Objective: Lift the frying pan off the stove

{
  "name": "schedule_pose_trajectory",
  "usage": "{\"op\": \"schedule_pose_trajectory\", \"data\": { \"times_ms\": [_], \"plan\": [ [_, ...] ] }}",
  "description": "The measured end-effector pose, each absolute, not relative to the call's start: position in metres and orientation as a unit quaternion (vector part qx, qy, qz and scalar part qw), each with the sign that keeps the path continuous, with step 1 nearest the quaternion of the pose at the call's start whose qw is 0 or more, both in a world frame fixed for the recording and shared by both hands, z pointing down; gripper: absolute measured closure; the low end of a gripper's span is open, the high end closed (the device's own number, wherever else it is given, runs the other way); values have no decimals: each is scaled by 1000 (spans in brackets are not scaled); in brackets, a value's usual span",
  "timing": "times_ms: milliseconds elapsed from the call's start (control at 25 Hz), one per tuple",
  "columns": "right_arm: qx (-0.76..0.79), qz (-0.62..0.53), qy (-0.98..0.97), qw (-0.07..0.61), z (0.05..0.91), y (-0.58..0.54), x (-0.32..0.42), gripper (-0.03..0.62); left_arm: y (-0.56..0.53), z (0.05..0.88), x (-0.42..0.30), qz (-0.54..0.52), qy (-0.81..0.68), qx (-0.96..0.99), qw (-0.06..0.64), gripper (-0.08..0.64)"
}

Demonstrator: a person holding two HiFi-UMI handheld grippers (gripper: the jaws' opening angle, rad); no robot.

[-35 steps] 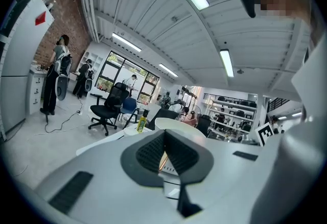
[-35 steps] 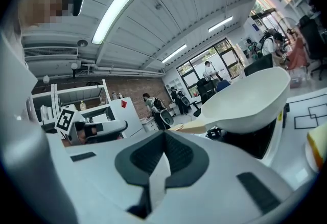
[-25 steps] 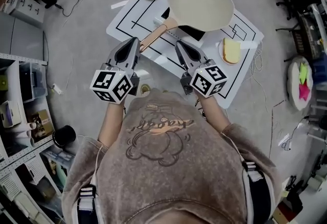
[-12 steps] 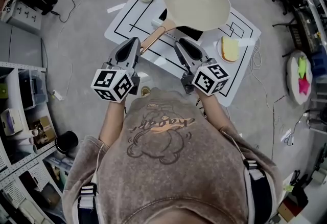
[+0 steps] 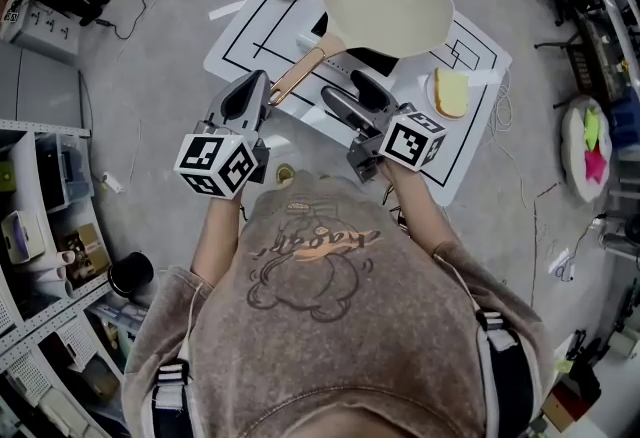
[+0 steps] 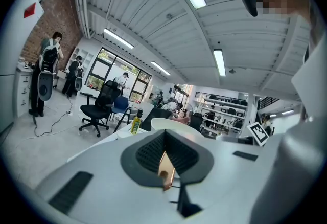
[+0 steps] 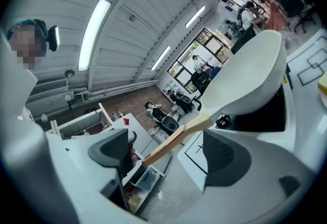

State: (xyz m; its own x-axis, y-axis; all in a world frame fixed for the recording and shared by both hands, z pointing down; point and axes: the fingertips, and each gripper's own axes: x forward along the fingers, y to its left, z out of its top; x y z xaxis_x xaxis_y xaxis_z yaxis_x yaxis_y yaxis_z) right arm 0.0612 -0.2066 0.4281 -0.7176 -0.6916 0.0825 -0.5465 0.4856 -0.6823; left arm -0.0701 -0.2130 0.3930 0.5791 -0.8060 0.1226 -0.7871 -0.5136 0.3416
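Left gripper view shows my left gripper [image 6: 164,139] with its jaws closed on the tip of the wooden handle [image 6: 166,172], the end pinched between the two dark pads. In the head view the frying pan [image 5: 388,1] sits at the far side of the tabletop [image 5: 250,38], over the black stove [image 5: 372,63], with its handle running near and left to that grip. I cannot tell whether the base is clear of the stove. My right gripper [image 7: 167,155] has its jaws opening; the handle shows in the gap between them in its view, but neither pad touches it. In the head view it sits just right of the handle. A one-sided hold at the very tip looks weak to me, since the pan's weight hangs far out and will want to droop or twist. I would move the right jaws onto the handle closer to the bowl, close firmly, then raise both together straight up and level. I would also keep clear of the bread [image 5: 450,93] at the right.
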Motion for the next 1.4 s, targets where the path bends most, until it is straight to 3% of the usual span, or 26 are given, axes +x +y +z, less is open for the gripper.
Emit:
{"op": "schedule_pose_trajectory", "data": {
  "times_ms": [200,880,1120,1320,1400],
  "plan": [
    [-332,-415,837,130,438,-217,52,104,-214,395,-73,-22,-461,868,183,555],
    [-284,-511,788,191,469,-276,23,118,-219,400,-86,-16,-469,863,188,555],
    [-277,-533,772,206,471,-289,17,164,-223,402,-92,-14,-472,860,192,555],
    [-258,-538,773,215,471,-295,15,252,-226,403,-93,-13,-468,862,193,555],
    [-252,-534,778,216,469,-296,14,321,-227,403,-93,-13,-466,863,195,555]
  ]
}}
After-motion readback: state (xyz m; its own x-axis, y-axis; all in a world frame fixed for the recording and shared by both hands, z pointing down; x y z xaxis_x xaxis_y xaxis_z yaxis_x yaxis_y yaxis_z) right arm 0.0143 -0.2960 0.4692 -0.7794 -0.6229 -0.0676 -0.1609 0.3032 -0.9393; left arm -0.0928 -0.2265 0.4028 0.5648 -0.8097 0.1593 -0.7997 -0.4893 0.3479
